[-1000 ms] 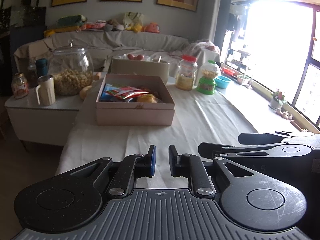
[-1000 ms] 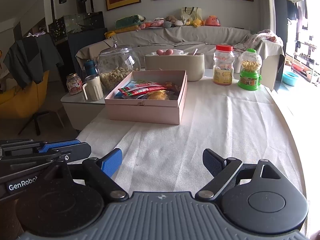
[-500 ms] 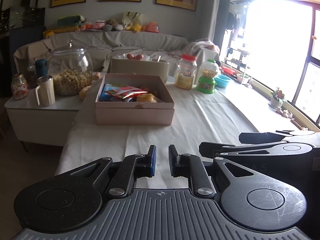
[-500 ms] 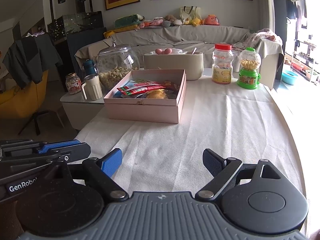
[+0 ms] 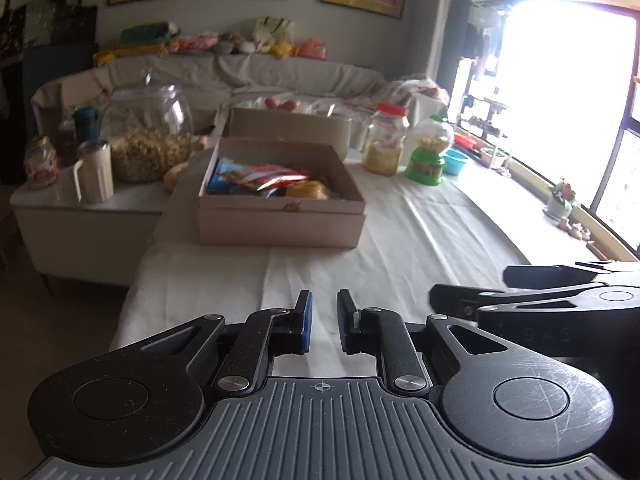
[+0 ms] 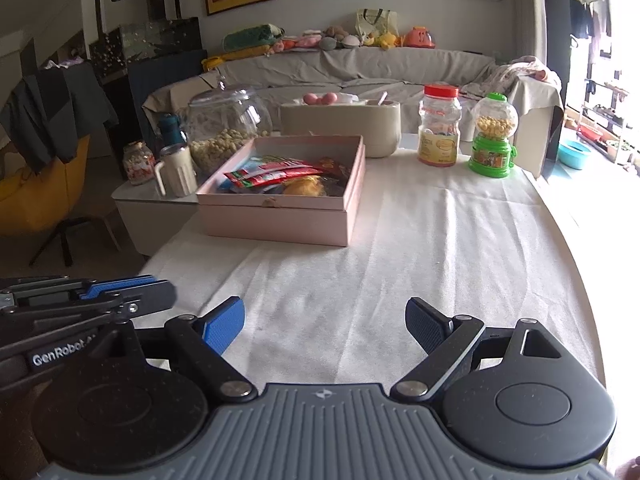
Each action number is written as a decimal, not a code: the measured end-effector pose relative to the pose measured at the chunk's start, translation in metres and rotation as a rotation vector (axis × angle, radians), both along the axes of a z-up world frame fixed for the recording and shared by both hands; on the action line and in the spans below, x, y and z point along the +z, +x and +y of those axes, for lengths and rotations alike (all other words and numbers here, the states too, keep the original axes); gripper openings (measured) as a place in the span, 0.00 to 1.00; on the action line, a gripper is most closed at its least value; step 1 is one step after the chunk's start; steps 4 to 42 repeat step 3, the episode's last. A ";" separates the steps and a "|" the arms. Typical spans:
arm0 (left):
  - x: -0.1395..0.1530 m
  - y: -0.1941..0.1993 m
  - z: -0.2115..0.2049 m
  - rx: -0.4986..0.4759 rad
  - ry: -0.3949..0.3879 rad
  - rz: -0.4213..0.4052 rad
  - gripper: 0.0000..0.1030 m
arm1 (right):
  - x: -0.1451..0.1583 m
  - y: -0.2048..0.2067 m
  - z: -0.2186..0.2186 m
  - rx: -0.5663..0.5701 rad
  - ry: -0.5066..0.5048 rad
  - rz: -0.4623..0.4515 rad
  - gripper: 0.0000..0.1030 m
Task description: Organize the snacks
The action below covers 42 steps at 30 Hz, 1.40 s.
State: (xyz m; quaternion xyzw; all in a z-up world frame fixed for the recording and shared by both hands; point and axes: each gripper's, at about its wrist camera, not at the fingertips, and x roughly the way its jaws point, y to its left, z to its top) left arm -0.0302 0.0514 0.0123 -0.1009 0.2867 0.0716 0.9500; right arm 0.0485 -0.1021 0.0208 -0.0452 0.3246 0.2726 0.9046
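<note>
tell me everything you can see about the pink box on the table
The pink box is a shallow, square-cornered box that looks like stiff card, lid off and open at the top. It sits flat on the white tablecloth toward the table's far left. Snack packets fill it, red and blue wrappers and something yellow. A small tab marks its front rim. Neither gripper touches it.

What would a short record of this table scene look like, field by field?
surface: table under a white cloth
main container: open pink box, snack packets inside
behind box: beige tub, red-lidded jar, green candy dispenser
side table: big glass jar, cream mug
left gripper: nearly shut, empty
right gripper: open, empty
</note>
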 end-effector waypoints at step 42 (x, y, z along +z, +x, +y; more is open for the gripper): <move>-0.012 0.009 0.029 0.061 -0.102 0.052 0.17 | -0.009 0.011 0.007 0.034 -0.007 -0.023 0.91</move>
